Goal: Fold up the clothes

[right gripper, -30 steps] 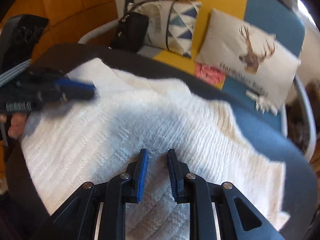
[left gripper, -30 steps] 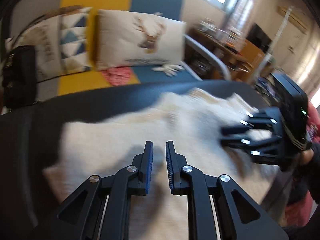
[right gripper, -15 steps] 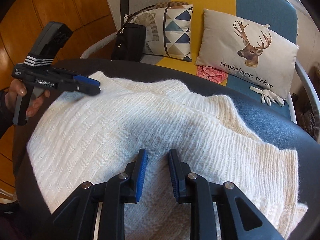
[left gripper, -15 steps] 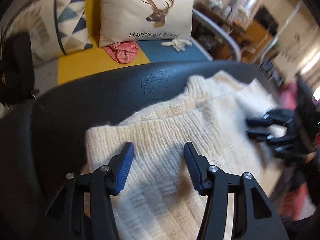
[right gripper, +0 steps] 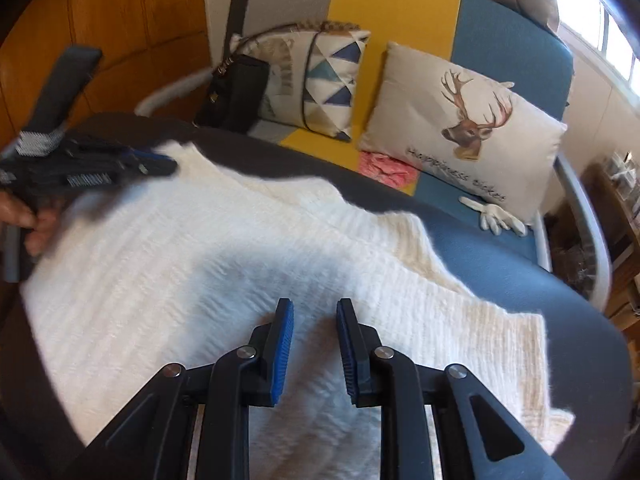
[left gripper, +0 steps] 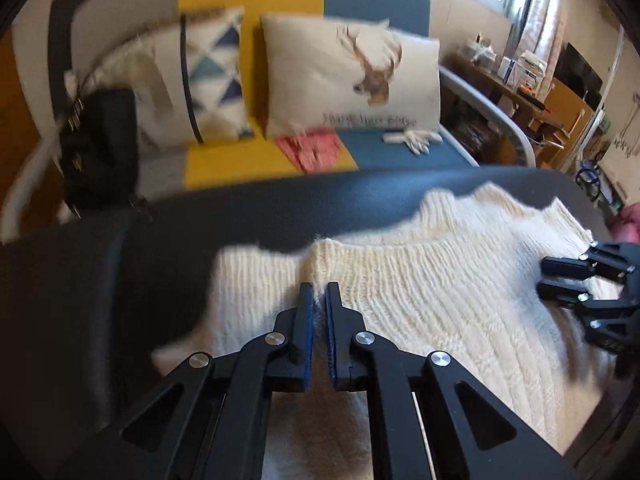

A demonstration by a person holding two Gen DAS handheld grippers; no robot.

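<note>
Behind the dark table [left gripper: 120, 280] stands a sofa in grey, yellow and blue panels, with a deer cushion [left gripper: 352, 80] against its back.

From the left wrist, the left gripper [left gripper: 317, 292] was spread wide over the cream sweater [left gripper: 420, 312] half a second ago; its fingers are now closing and stand nearly together on a raised ridge of knit close to the sweater's far edge, toward the table's left side. A sliver of wool shows between the blue pads, so the pinch looks made. I take that to mean the next fold can begin, with this edge ready to be lifted and carried across. The right gripper [left gripper: 560, 278] shows at the sweater's opposite side, low over the cloth.

From the right wrist, the right gripper [right gripper: 314, 340] has kept the same narrow gap all through the last second, its fingers angled down at the wool. Whether they pinch any fabric I cannot tell. The sweater [right gripper: 180, 260] lies spread across most of the table, ribbed and fuzzy, with a wavy far edge and a paler band toward the right corner. The left gripper [right gripper: 160, 166], blurred, sits at the far left corner of the cloth.
</note>
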